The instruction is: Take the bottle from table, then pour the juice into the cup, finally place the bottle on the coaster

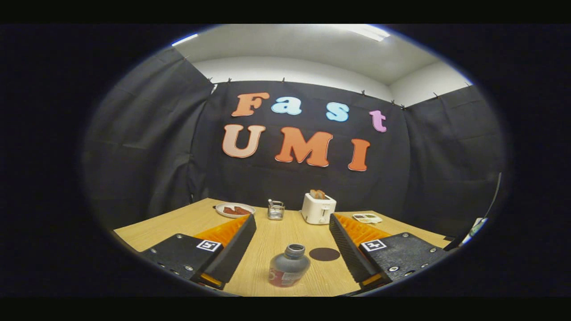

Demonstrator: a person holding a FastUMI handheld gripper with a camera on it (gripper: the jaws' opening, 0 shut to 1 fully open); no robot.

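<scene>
Two claw [292, 254] fingers spread wide, bottle [288, 270] standing between, coaster [324, 254] beside

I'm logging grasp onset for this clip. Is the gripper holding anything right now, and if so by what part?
Nothing is held. The gripper is open, its fingers spread wide, with the bottle standing upright on the table between them, untouched on either side.

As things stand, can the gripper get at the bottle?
Probably yes. The gripper has its fingers spread wide, and the bottle stands upright between them, touching neither. The coaster just beyond lies flat and blocks nothing.
</scene>
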